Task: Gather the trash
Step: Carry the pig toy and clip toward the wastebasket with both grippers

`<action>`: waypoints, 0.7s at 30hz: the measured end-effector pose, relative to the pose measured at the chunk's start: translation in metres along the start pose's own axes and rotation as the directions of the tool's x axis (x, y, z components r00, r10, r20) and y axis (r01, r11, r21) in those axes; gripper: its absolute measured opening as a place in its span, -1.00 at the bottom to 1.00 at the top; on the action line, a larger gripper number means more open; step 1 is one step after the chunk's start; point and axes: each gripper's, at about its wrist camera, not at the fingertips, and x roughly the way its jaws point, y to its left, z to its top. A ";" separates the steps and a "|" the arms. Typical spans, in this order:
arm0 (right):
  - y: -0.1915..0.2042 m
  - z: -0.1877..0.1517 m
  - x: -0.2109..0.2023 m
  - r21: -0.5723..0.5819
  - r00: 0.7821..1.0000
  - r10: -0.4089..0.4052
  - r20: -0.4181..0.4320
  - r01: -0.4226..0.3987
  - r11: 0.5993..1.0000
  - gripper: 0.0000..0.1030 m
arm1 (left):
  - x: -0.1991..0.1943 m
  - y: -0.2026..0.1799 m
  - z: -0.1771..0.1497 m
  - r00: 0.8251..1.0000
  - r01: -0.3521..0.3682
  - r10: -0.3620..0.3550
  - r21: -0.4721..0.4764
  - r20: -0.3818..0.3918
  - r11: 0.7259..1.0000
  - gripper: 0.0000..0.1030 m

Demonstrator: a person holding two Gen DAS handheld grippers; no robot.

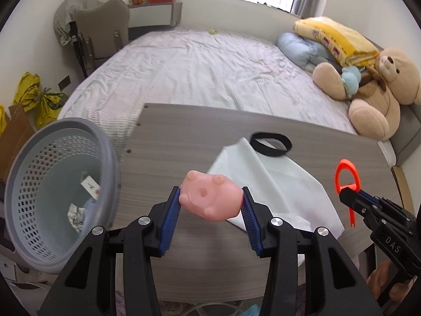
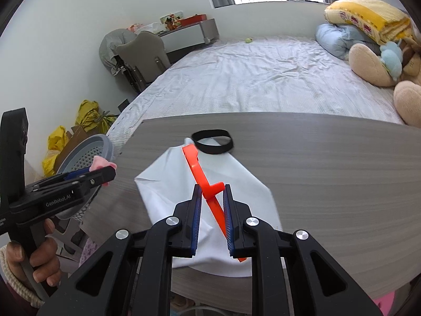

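Left gripper (image 1: 211, 202) pinches pink toy (image 1: 210, 199); right gripper (image 2: 212, 197) pinches orange clip (image 2: 204, 176). Carry toy left over grey basket (image 1: 15, 184), then spread fingers.

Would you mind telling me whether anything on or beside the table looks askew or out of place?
The grey perforated plastic basket beside the grey wood-grain table is tipped, its opening facing sideways, with paper scraps inside. On the table, a black elastic band lies partly over a rumpled white cloth.
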 end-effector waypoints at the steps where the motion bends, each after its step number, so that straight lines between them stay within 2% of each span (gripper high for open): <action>1: 0.007 0.002 0.002 -0.011 1.000 0.009 -0.002 -0.009 1.000 -0.69 | -0.003 0.005 0.002 1.000 -0.012 0.012 -0.002 0.006 1.000 -0.14; 6: 0.049 0.014 0.018 -0.067 0.996 0.086 -0.019 -0.087 0.994 -0.69 | -0.017 0.045 -0.003 0.993 -0.109 0.110 -0.028 0.033 0.994 -0.13; 11: 0.105 0.030 0.047 -0.132 0.981 0.186 -0.055 -0.192 0.973 -0.69 | -0.026 0.100 -0.013 0.972 -0.234 0.236 -0.071 0.018 0.970 -0.13; 15: 0.159 0.045 0.072 -0.194 0.959 0.268 -0.095 -0.281 0.940 -0.69 | -0.031 0.145 -0.020 0.953 -0.302 0.304 -0.133 -0.002 0.944 -0.13; 21: 0.223 0.057 0.105 -0.259 0.930 0.333 -0.154 -0.364 0.895 -0.69 | -0.037 0.189 -0.022 0.927 -0.371 0.375 -0.194 -0.018 0.908 -0.13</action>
